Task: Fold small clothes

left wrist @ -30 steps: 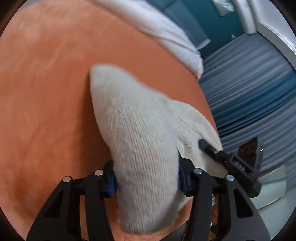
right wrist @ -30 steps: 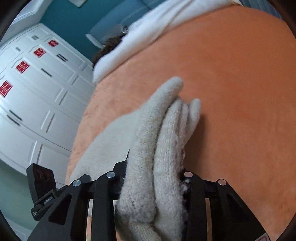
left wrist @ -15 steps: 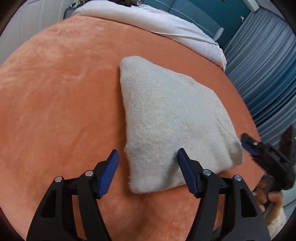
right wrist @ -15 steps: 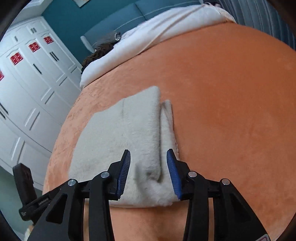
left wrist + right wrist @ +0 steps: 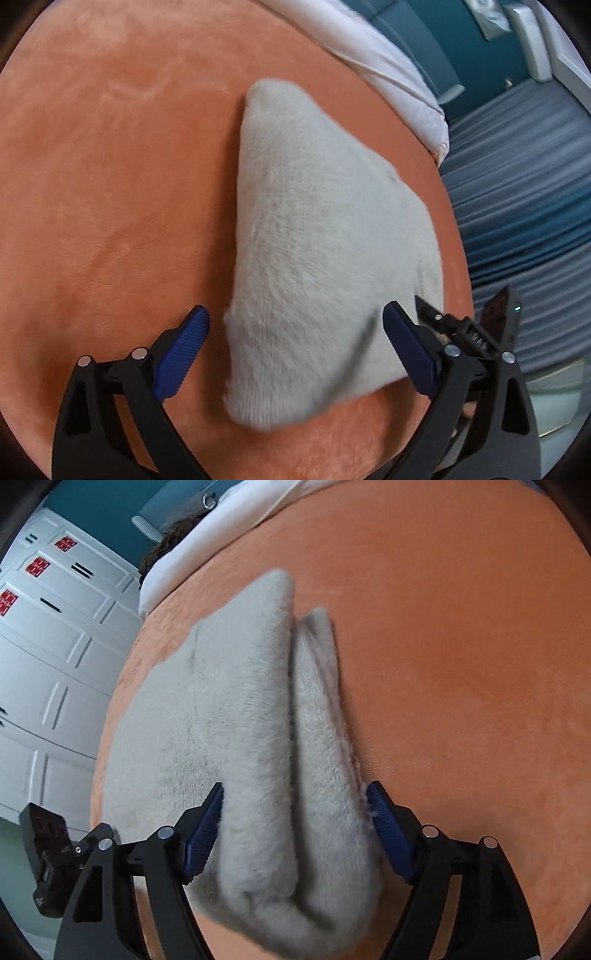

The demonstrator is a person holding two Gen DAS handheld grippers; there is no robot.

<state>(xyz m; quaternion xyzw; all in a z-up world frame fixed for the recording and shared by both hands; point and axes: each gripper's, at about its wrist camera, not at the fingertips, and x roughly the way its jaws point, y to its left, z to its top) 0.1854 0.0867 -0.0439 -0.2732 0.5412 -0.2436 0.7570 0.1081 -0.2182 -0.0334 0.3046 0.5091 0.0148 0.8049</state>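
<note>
On the orange bed cover [image 5: 110, 192] lies the folded grey knit garment [image 5: 317, 258], flat and released. One second ago both hand-held grippers were clamped on raised folds of it; half a second ago their jaws had parted and the garment lay spread below; both cameras now sit closer to the fabric than at that point. The left hand-held gripper [image 5: 295, 343] stands wide open, its blue pads [image 5: 181, 354] either side of the garment's near corner and gripping nothing. The right hand-held gripper [image 5: 295, 834] is also open, wider than half a second ago, its pads [image 5: 203, 834] flanking the doubled fold at the garment's [image 5: 229, 720] near edge; contact between pads and fabric cannot be confirmed. In the left view the right gripper's black tip [image 5: 454, 328] appears at the garment's far corner. The cover is a plush, short-pile surface. Beyond it lies white bedding [image 5: 376, 59]. Grey-blue curtains [image 5: 517, 192] hang on one side of the room, white panelled wardrobe doors [image 5: 55, 635] with red decals stand on the other, and the walls are teal.
</note>
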